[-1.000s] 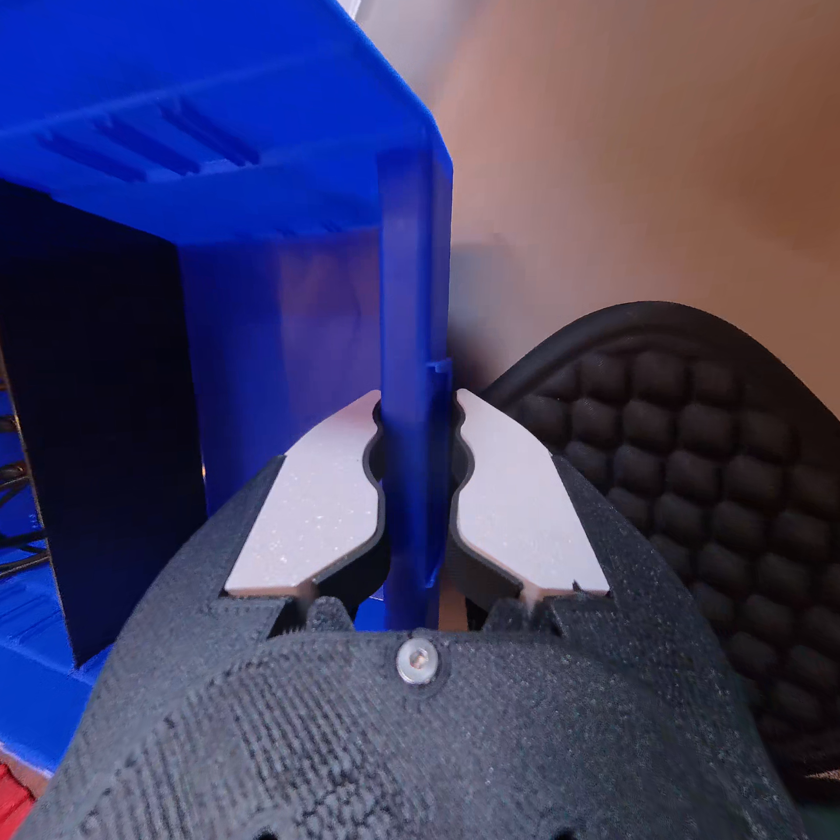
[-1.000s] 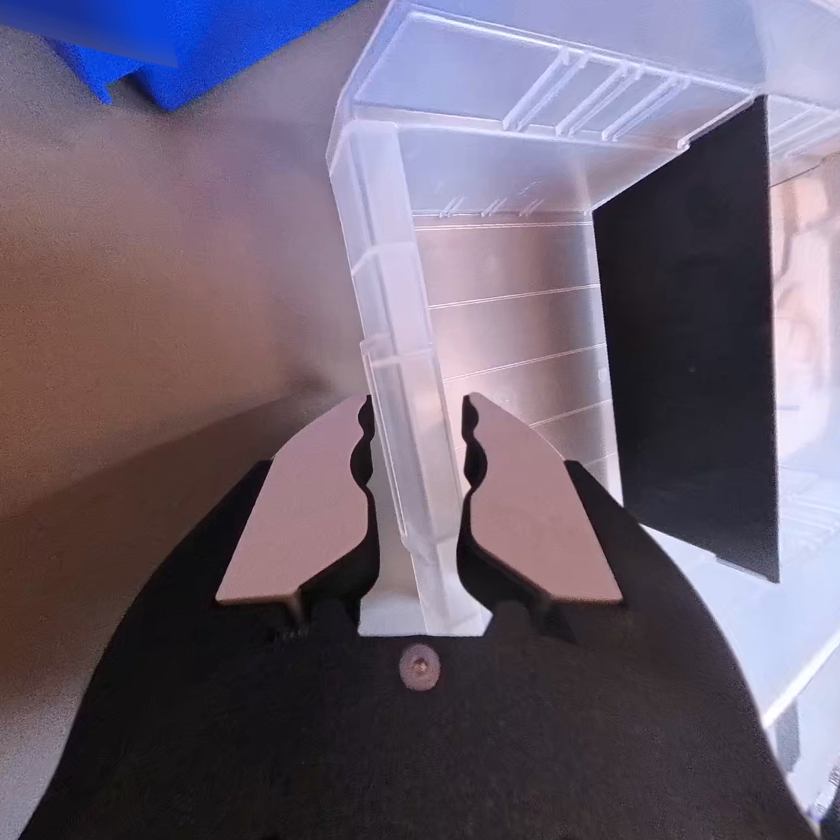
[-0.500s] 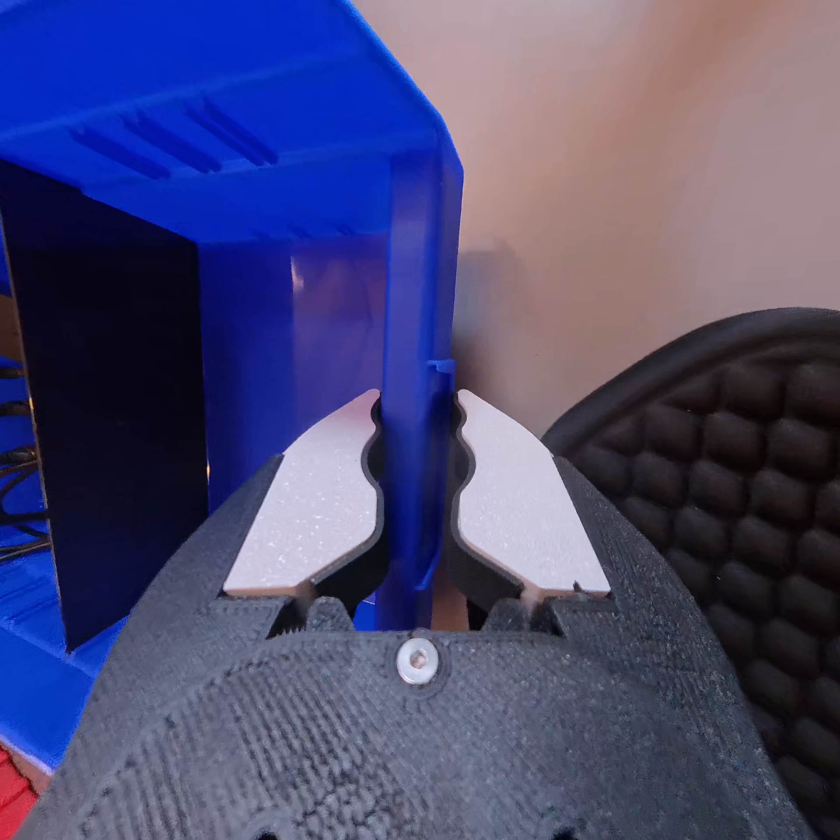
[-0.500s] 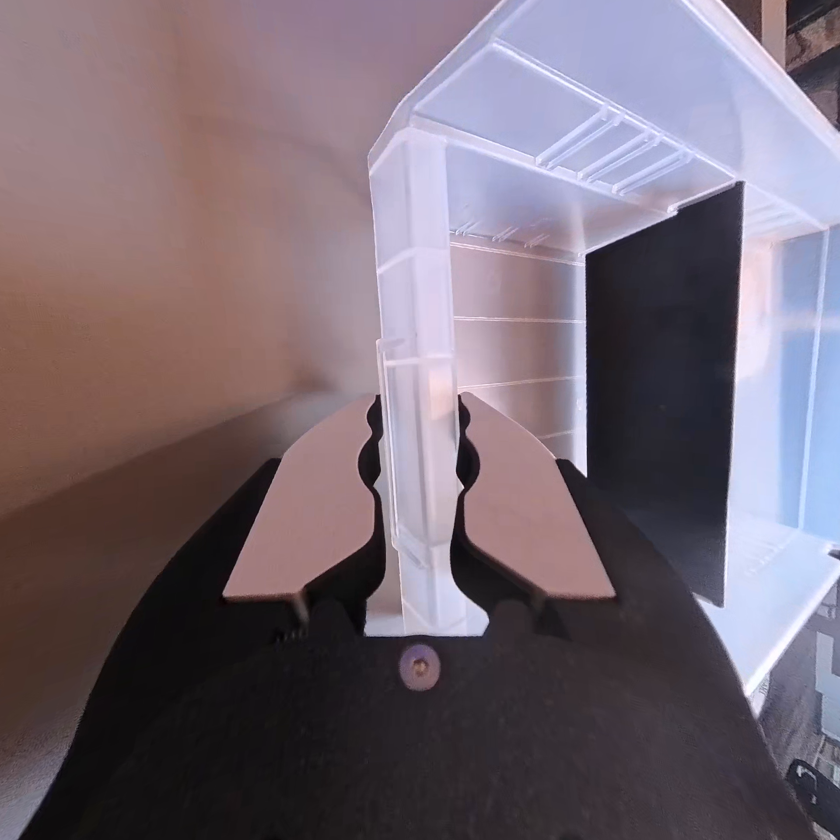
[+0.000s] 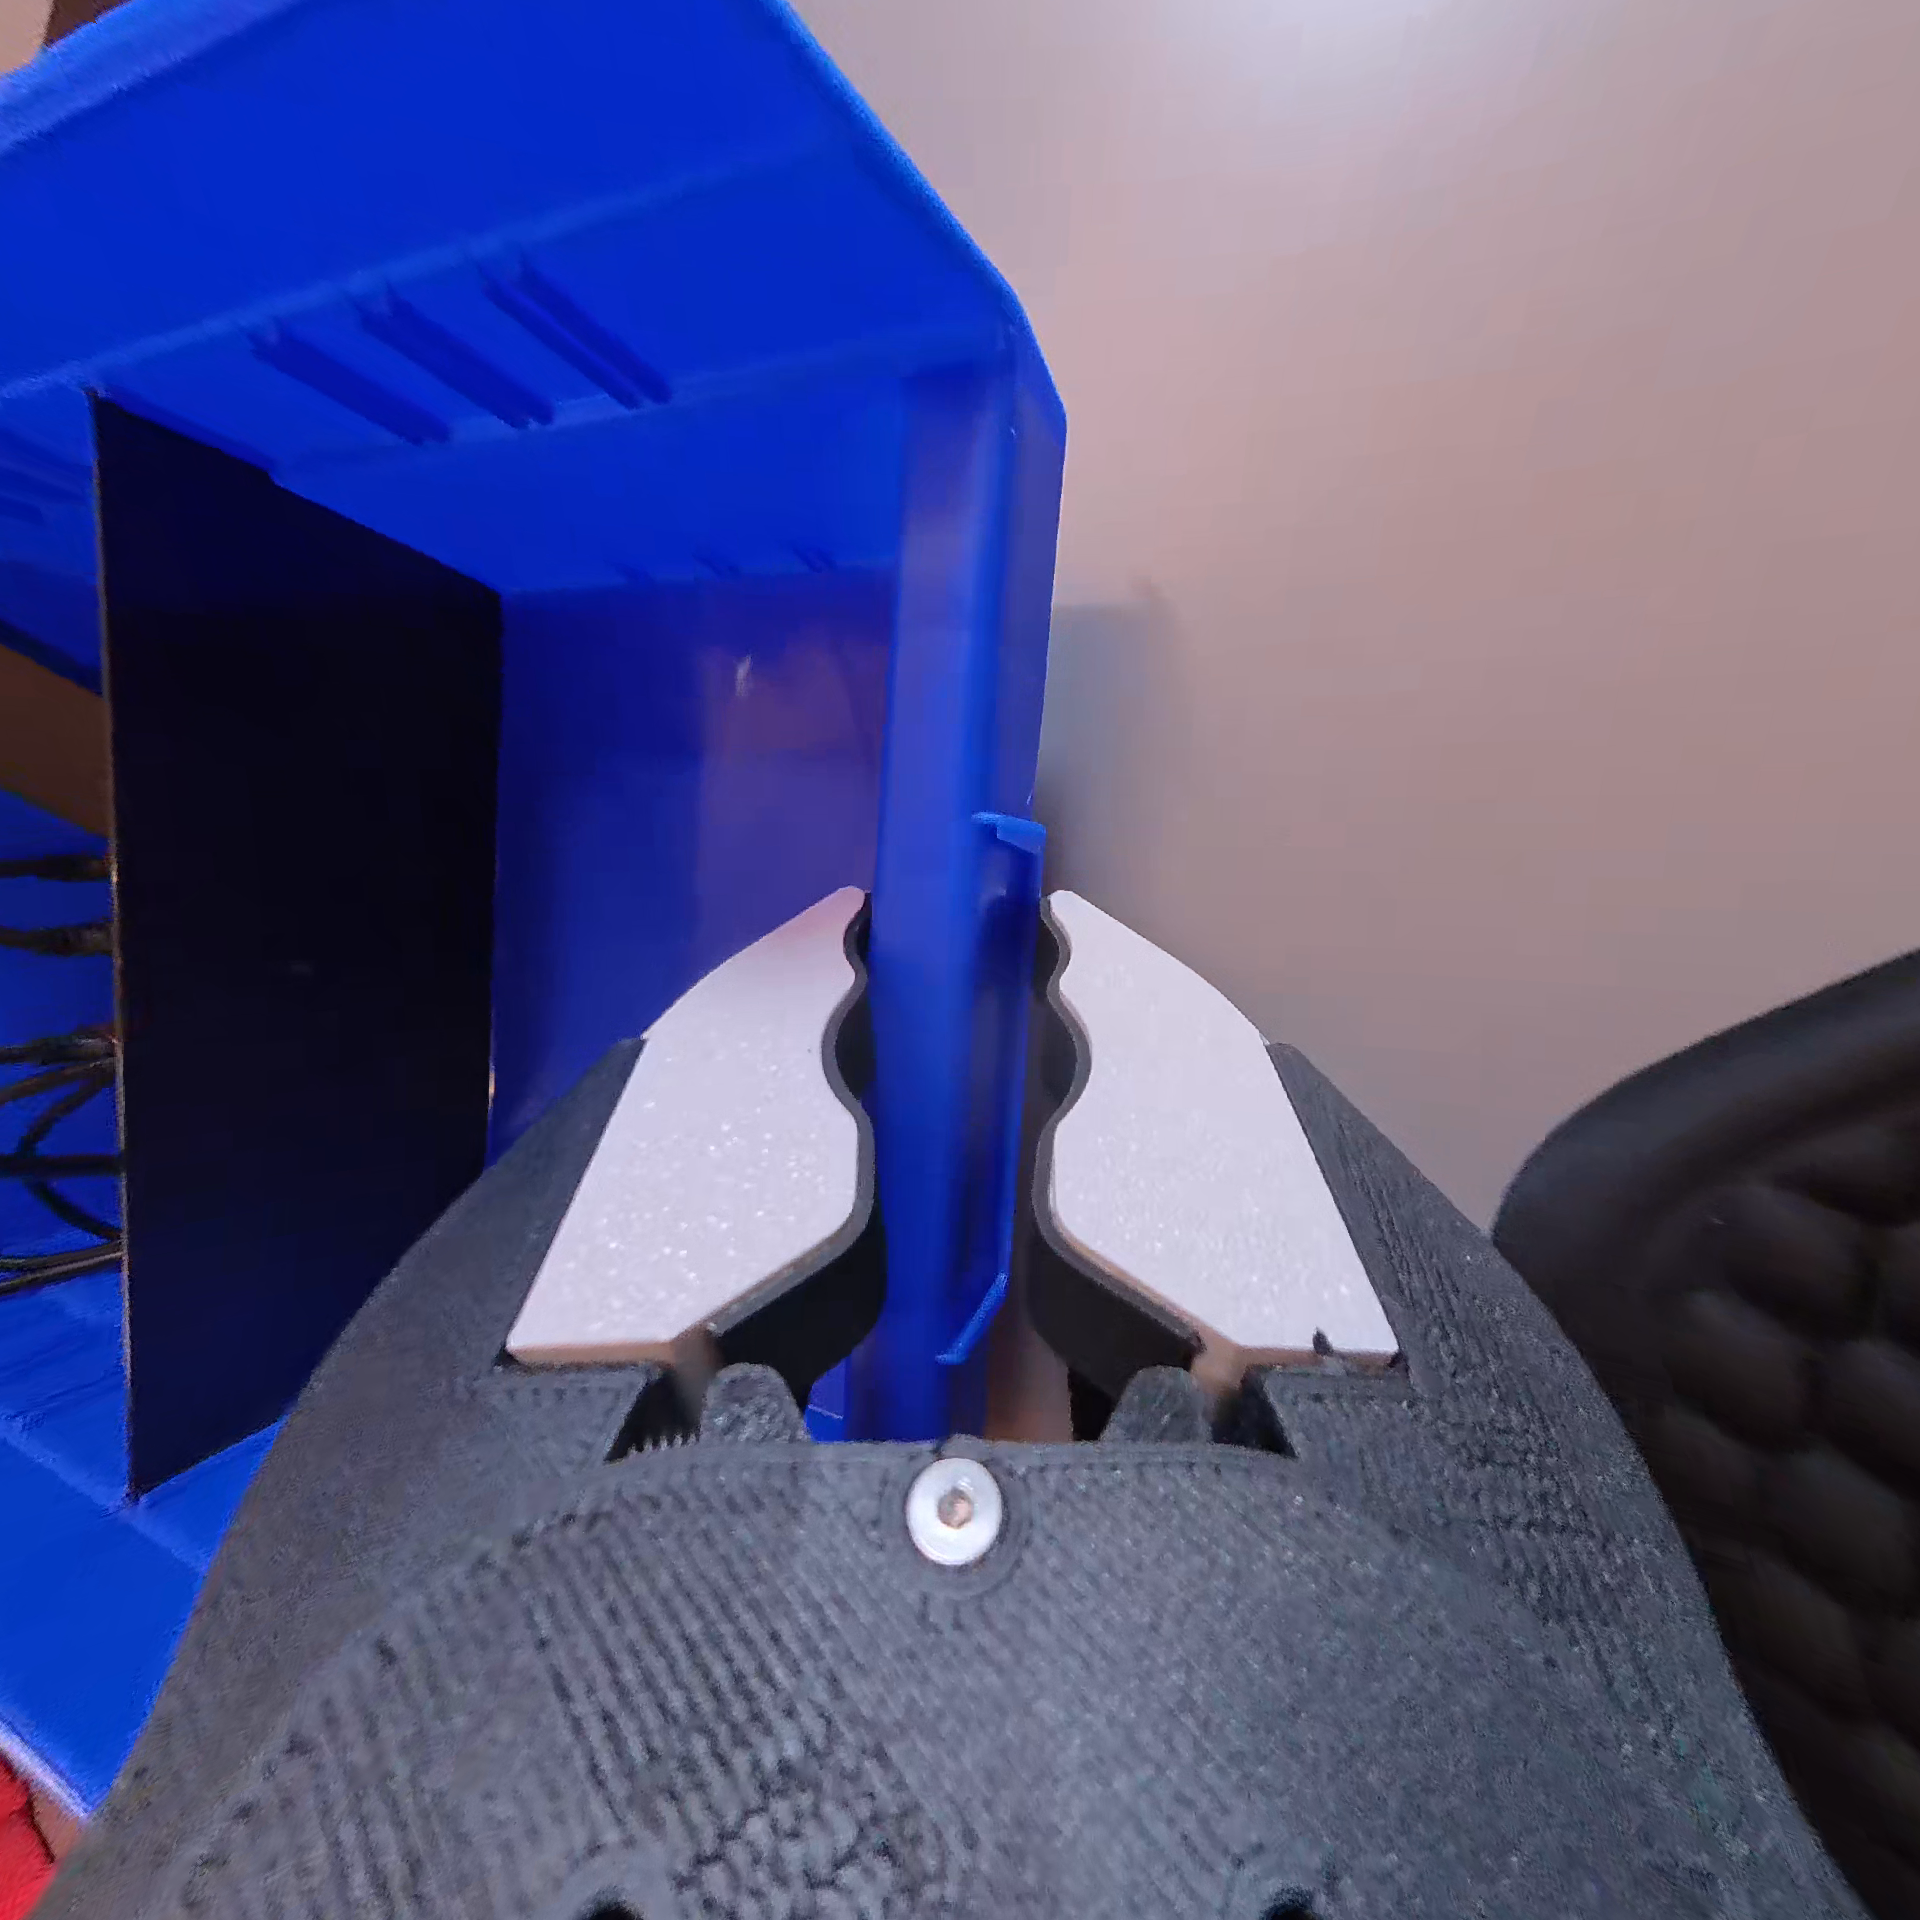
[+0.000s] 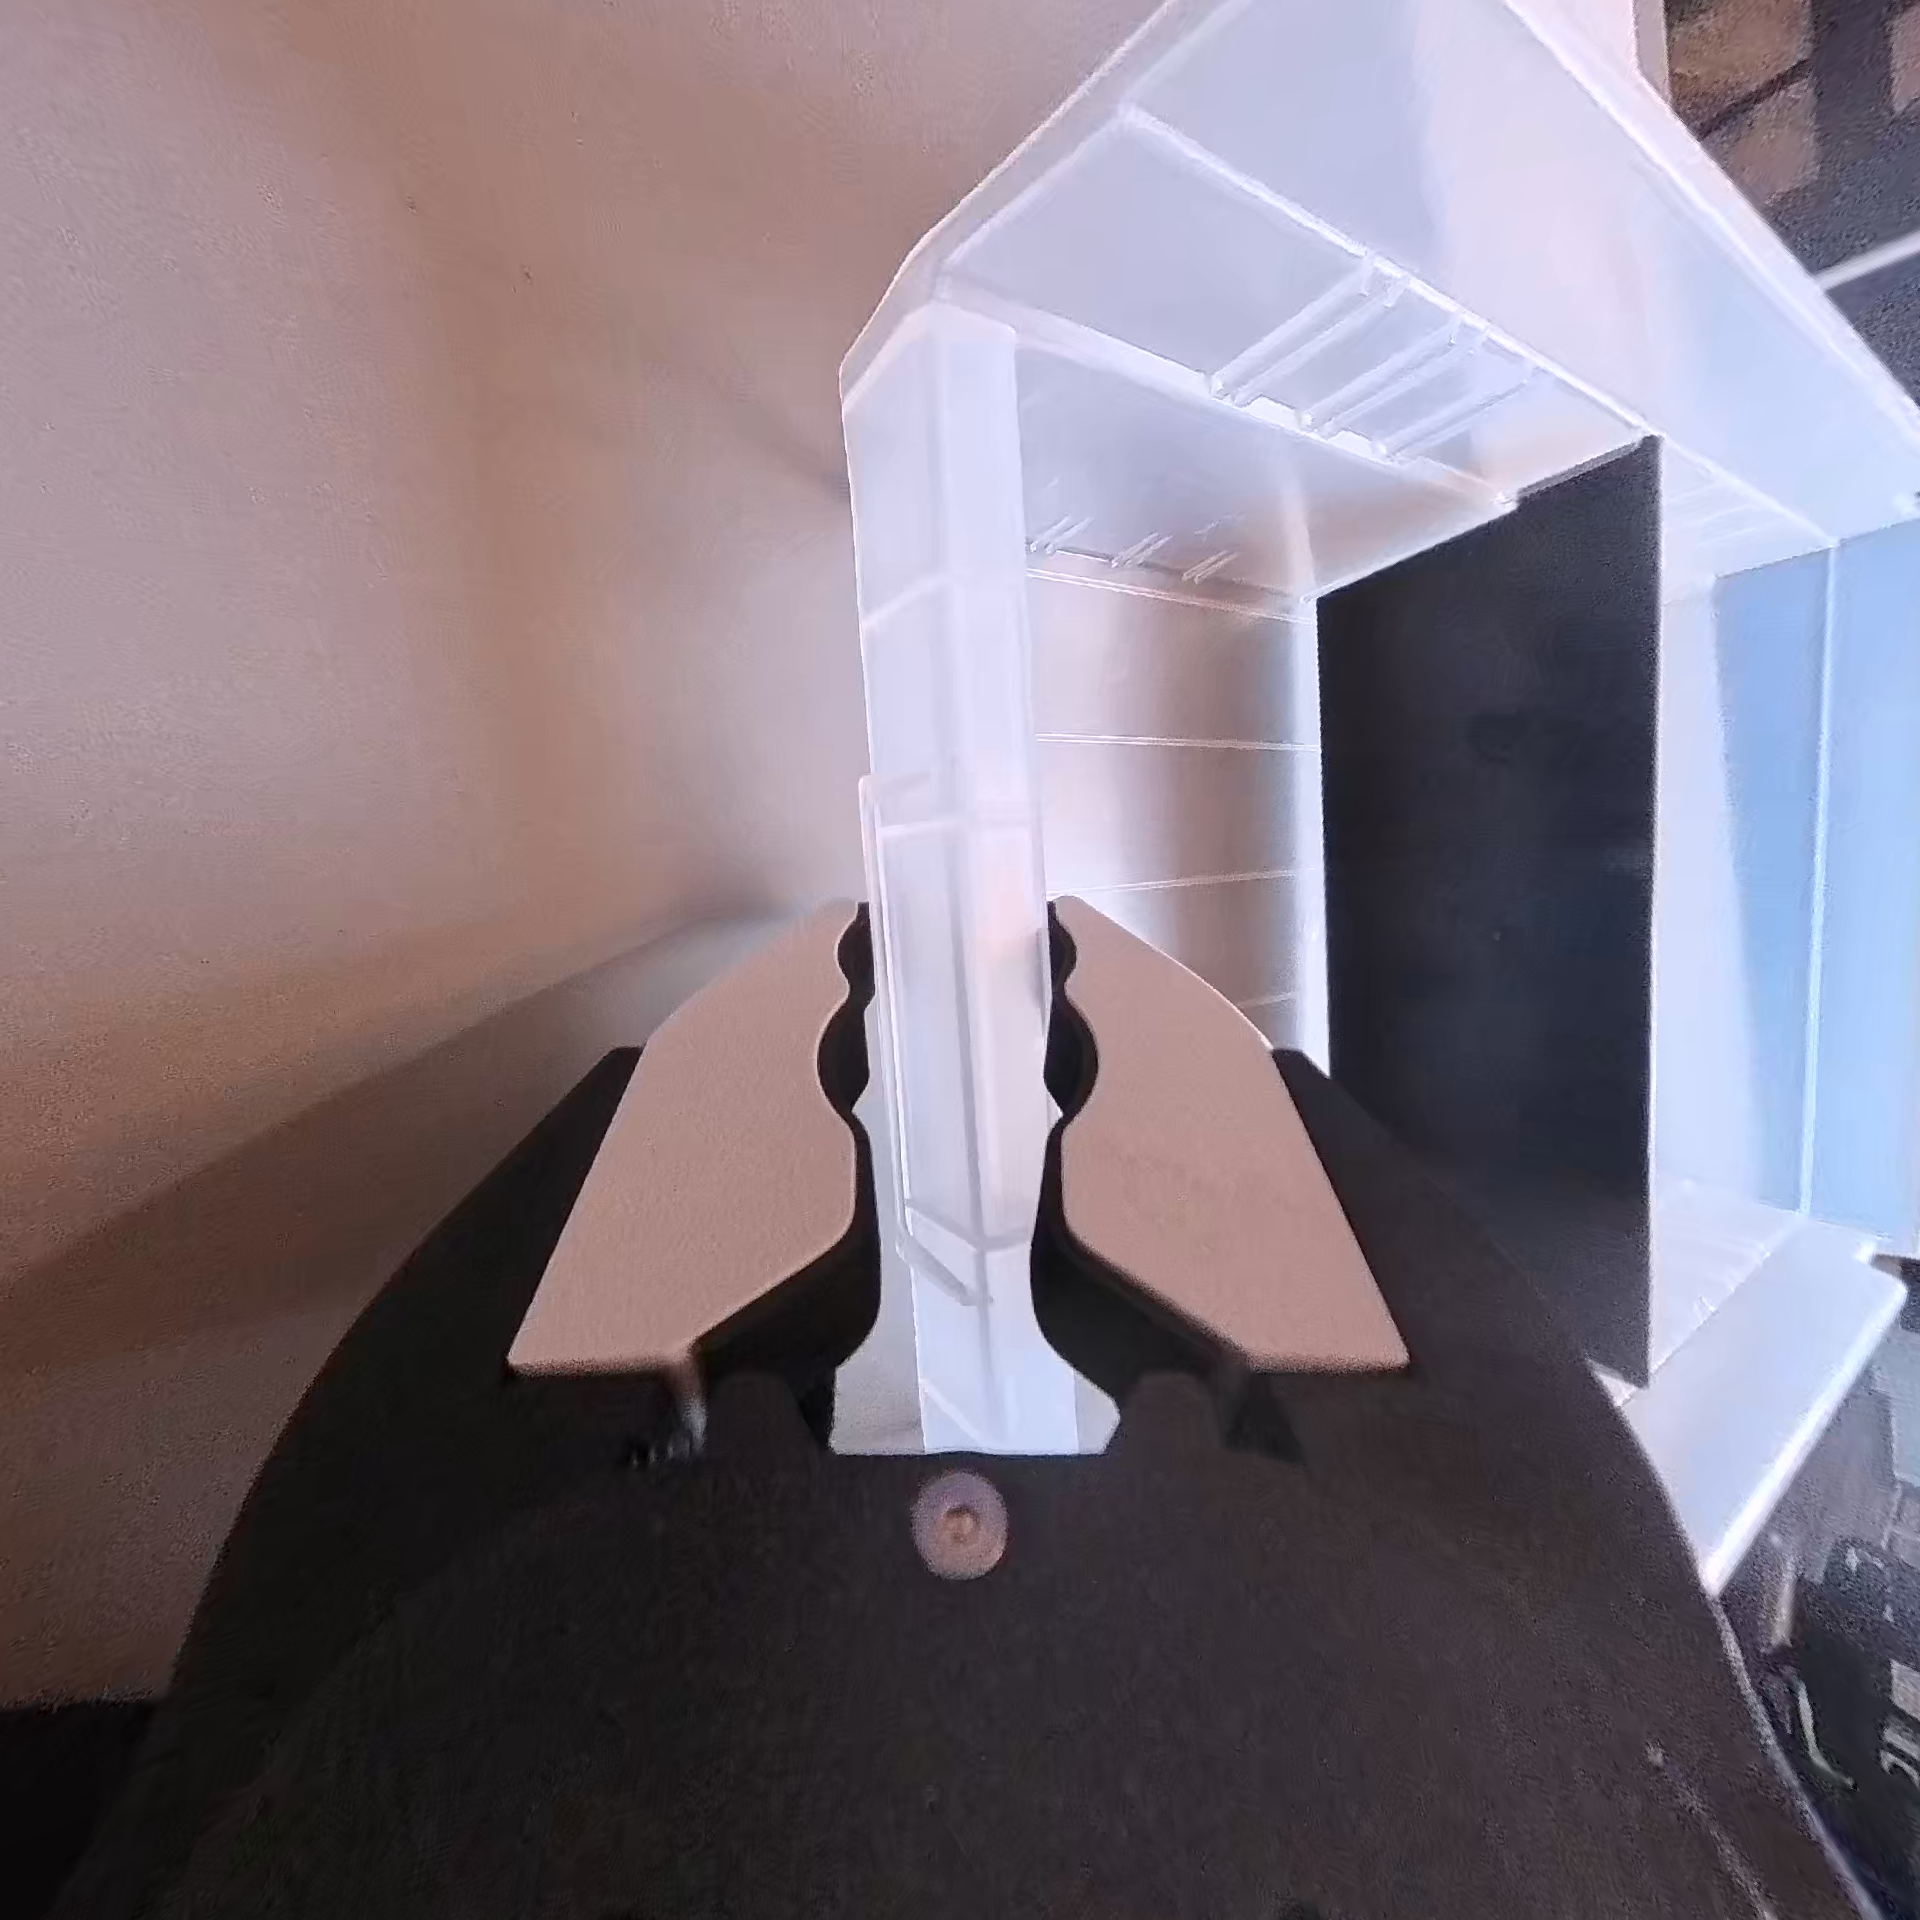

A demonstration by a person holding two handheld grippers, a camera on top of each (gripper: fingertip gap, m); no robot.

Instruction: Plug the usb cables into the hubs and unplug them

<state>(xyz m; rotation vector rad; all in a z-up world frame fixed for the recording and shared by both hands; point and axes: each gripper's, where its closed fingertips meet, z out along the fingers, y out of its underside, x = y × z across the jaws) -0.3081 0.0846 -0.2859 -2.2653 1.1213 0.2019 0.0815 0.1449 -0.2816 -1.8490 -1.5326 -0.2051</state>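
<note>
Cables (image 5: 52, 1049) remain in blue bin (image 5: 520, 312); black cushion (image 5: 1745, 1299) slid right.

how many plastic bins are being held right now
2. The blue plastic bin is clamped by its wall in the left gripper; the clear plastic bin is clamped by its wall in the right gripper. Others may lie out of view.

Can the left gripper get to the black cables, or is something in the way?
Yes. The left gripper is shut on the blue bin wall, and a black divider stands between it and the cables inside.
</note>
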